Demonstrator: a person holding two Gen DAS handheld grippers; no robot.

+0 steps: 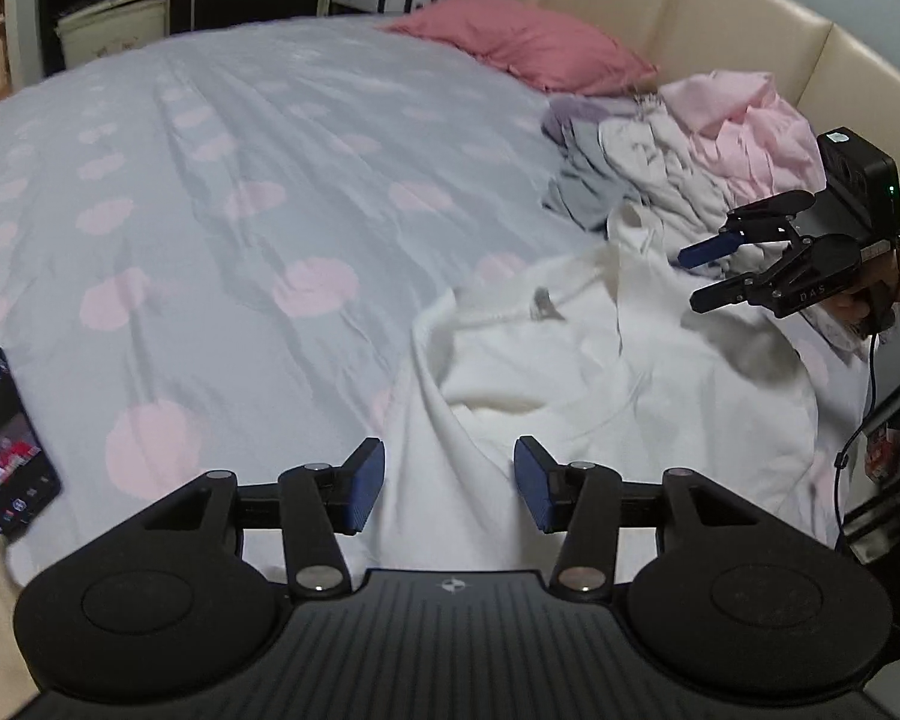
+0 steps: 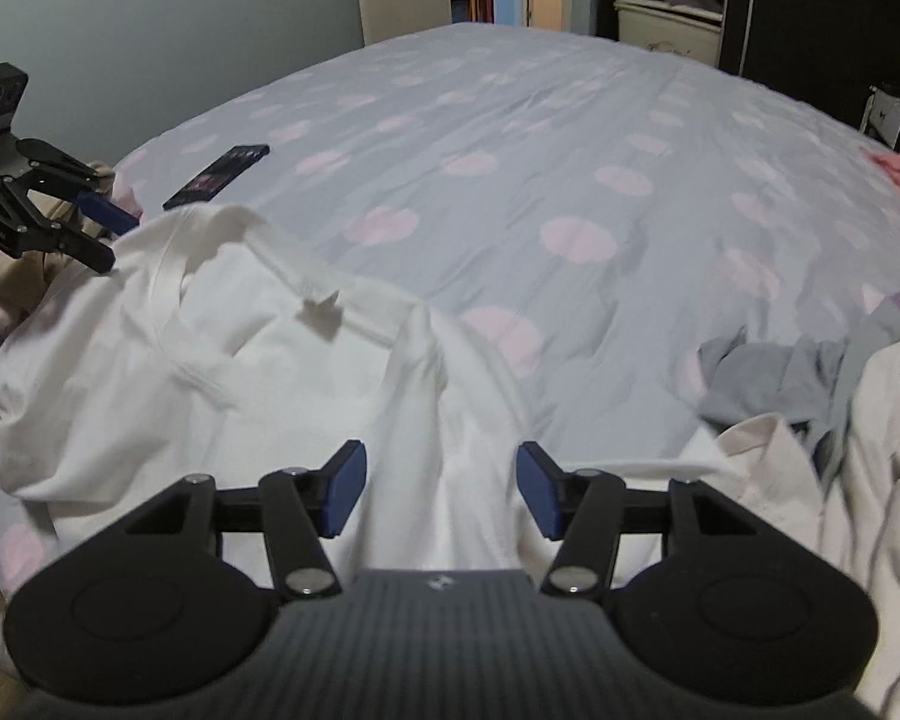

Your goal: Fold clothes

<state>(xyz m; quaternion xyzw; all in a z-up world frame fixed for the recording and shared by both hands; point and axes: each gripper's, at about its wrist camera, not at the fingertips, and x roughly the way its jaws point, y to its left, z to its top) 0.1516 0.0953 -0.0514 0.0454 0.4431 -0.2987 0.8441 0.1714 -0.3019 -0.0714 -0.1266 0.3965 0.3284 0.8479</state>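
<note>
Both the left gripper (image 1: 449, 483) and right gripper (image 2: 441, 491) gape wide over the crumpled white cotton T-shirt (image 1: 600, 372), whose near hem seems hidden beneath them.

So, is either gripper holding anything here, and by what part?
Nothing. Left gripper and right gripper are open over the crumpled white cotton shirt.

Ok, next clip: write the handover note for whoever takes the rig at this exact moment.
Left claw: open, holding nothing, low over the near edge of the white shirt.
Right claw: open, holding nothing, over the same shirt's other side.
The shirt lies crumpled on the spotted bedspread, collar away from you. The unfolded clothes pile sits by the headboard; a phone lies on the bed.
Done: nothing folded in view.
Left: flatten and fold the shirt, then the pile.
</note>
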